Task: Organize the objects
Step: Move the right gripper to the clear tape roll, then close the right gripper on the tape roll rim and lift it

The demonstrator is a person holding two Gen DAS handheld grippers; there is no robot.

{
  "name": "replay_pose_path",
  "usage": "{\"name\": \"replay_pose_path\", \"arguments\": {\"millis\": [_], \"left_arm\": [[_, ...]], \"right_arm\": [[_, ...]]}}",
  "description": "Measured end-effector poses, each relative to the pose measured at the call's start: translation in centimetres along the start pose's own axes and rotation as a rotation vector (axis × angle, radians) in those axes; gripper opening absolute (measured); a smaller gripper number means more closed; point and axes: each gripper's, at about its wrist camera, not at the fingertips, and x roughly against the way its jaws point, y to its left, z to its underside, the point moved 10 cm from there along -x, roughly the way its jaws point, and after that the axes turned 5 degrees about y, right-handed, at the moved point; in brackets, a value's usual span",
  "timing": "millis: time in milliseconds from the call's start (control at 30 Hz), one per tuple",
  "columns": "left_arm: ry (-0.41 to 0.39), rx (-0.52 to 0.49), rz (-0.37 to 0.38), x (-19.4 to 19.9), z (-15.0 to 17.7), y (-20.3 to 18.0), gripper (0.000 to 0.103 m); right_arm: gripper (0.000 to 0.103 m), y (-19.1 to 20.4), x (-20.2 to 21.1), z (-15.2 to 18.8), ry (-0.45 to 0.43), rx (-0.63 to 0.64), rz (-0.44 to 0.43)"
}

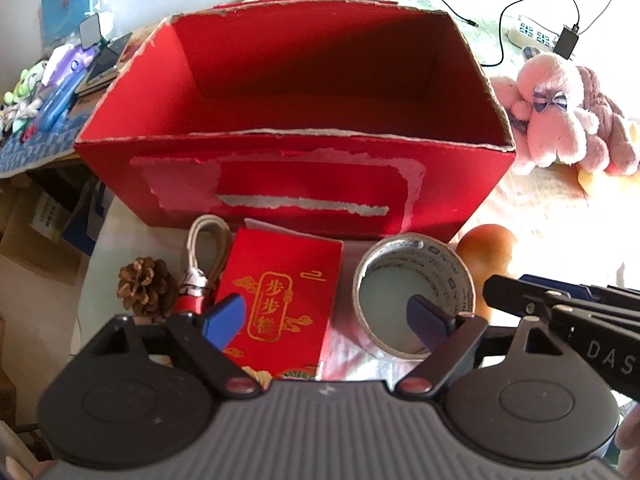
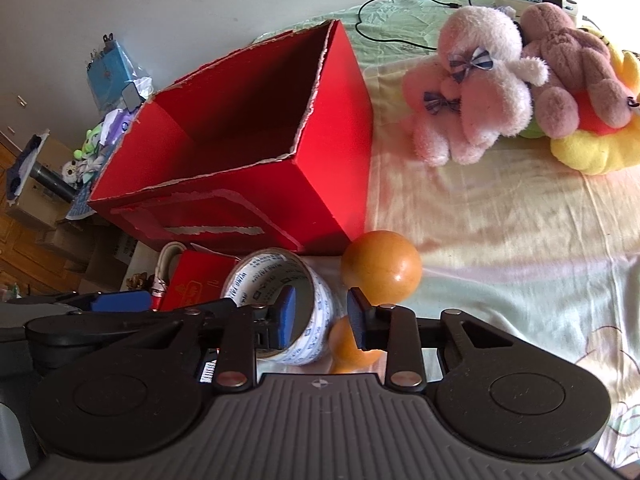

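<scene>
- At the lower left of the left wrist view we see a pine cone (image 1: pixel 147 287) on the bedsheet; just right of it lies a small red ornament with a cord loop (image 1: pixel 206 258), and both sit outside the box, so we judge them still to be sorted.
- Our left gripper (image 1: pixel 326 318) hangs wide open in the lower middle of that view, holding nothing; between its blue pads lies a red envelope (image 1: pixel 280 300) with gold characters, flat on the sheet and not gripped.
- Across the upper middle stands the red cardboard box (image 1: pixel 296 184), open at the top with torn edges; what we can see of its inside is bare, so we judge the organizing barely begun.
- Right of the envelope stands a tape roll (image 1: pixel 414 300) on its side rim; in the right wrist view our right gripper (image 2: pixel 322 318) is narrowly open, its left pad inside the roll's hole and its right pad outside the wall, but not closed on it as far as we can tell.
- Just right of the roll rests a wooden dumbbell-shaped piece (image 2: pixel 382 266); in the upper right of the frame, plush toys (image 2: pixel 476 88) lie well apart from the box; all remain to be placed.
</scene>
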Motion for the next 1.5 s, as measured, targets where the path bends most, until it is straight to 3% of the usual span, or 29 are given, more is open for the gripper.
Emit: {"name": "replay_pose_path", "arguments": {"millis": [100, 333, 433, 700, 733, 800, 867, 1000, 1133, 1233, 1500], "left_arm": [[0.0, -0.003, 0.043, -0.1, 0.1, 0.2, 0.083], [-0.002, 0.004, 0.246, 0.3, 0.5, -0.5, 0.067], [-0.018, -0.024, 0.237, 0.3, 0.4, -0.8, 0.062], [0.039, -0.036, 0.287, -2.0, 0.5, -1.2, 0.045], [0.046, -0.039, 0.289, -2.3, 0.5, -1.2, 0.042], [0.066, -0.049, 0.279, -3.0, 0.8, -1.3, 0.023], [0.064, -0.068, 0.253, -3.3, 0.8, -1.2, 0.02], [0.061, -0.103, 0.273, -2.5, 0.8, -1.3, 0.014], [0.009, -0.177, 0.284, 0.1, 0.6, -1.5, 0.014], [-0.029, -0.203, 0.335, 2.3, 0.0, -1.4, 0.013], [-0.227, -0.292, 0.462, 9.3, -3.9, -1.7, 0.013]], "right_arm": [[0.032, 0.1, -0.3, 0.0, 0.006, 0.0, -0.013], [0.021, 0.4, -1.4, 0.1, 0.026, 0.01, -0.026], [0.017, 0.8, -1.8, 0.1, 0.028, 0.029, -0.021], [0.017, 0.0, -3.9, 0.4, 0.058, 0.001, 0.006], [0.017, -0.1, -4.0, 0.5, 0.064, -0.006, 0.004], [0.015, -0.1, -4.0, 0.5, 0.055, -0.002, 0.012], [0.015, 0.1, -3.8, 0.5, 0.051, 0.008, 0.018], [0.014, 0.1, -2.8, 0.1, 0.04, 0.007, 0.019], [0.015, 1.0, -0.4, -0.2, 0.02, 0.037, 0.0], [0.015, 1.7, 1.3, -0.4, 0.0, 0.057, -0.003], [0.016, 2.9, 6.1, -3.0, -0.121, 0.072, 0.011]]}}
